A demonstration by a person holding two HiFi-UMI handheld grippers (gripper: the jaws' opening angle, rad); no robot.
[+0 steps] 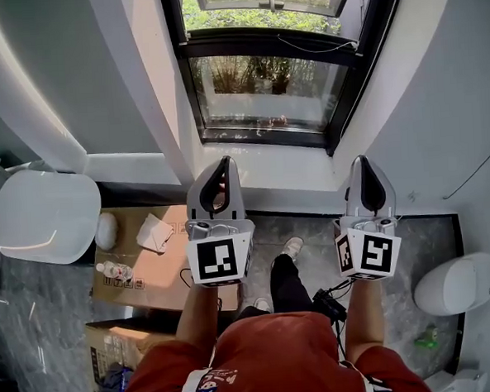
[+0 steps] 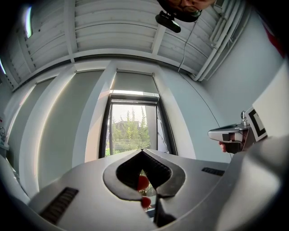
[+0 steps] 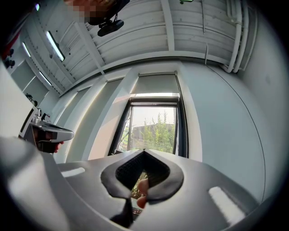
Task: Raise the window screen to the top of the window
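At your 11 o'clock, left gripper (image 1: 224,162): jaws closed together, nothing held.
Right gripper (image 1: 361,161): your 1 o'clock, jaws closed together, empty.
Window (image 1: 263,90): 12 o'clock, beyond both grippers, apart from them.
Window screen (image 3: 156,84): grey sheet above the glass, at the window's top.

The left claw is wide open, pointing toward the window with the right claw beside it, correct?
Not quite. The left claw is shut, not wide open: the left gripper view shows its two jaws meeting at the tips. It does point toward the window, with the right claw beside it.
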